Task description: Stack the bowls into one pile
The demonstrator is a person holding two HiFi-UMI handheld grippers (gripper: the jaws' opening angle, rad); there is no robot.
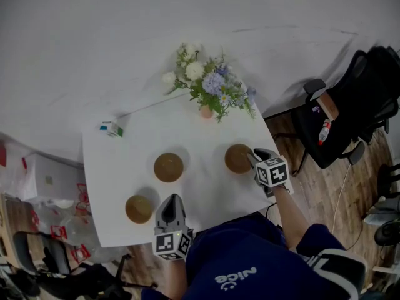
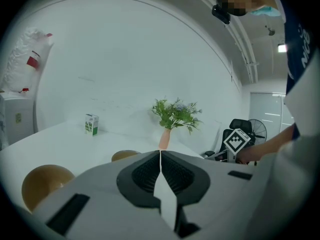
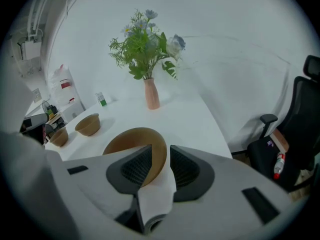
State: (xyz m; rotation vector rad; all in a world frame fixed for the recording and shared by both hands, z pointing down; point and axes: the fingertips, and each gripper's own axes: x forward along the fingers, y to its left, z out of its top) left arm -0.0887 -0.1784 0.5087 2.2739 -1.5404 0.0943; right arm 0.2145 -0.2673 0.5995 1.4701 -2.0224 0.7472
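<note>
Three brown bowls stand apart on the white table (image 1: 206, 195): one at the left front (image 1: 139, 209), one in the middle (image 1: 169, 167), one at the right (image 1: 238, 158). My right gripper (image 1: 252, 157) reaches down onto the right bowl (image 3: 132, 144). That bowl's near rim stands between its jaws (image 3: 160, 156), close to the left pad, with a narrow gap to the right pad, so it is open. My left gripper (image 1: 172, 199) hovers near the table's front edge, shut and empty (image 2: 160, 154), just right of the left front bowl (image 2: 45, 184).
A pink vase of flowers (image 1: 209, 89) stands at the table's far edge, a small green-and-white carton (image 1: 112, 129) at its far left corner. A black office chair (image 1: 337, 124) is off the right side. Boxes and bags (image 1: 44, 180) lie on the floor at left.
</note>
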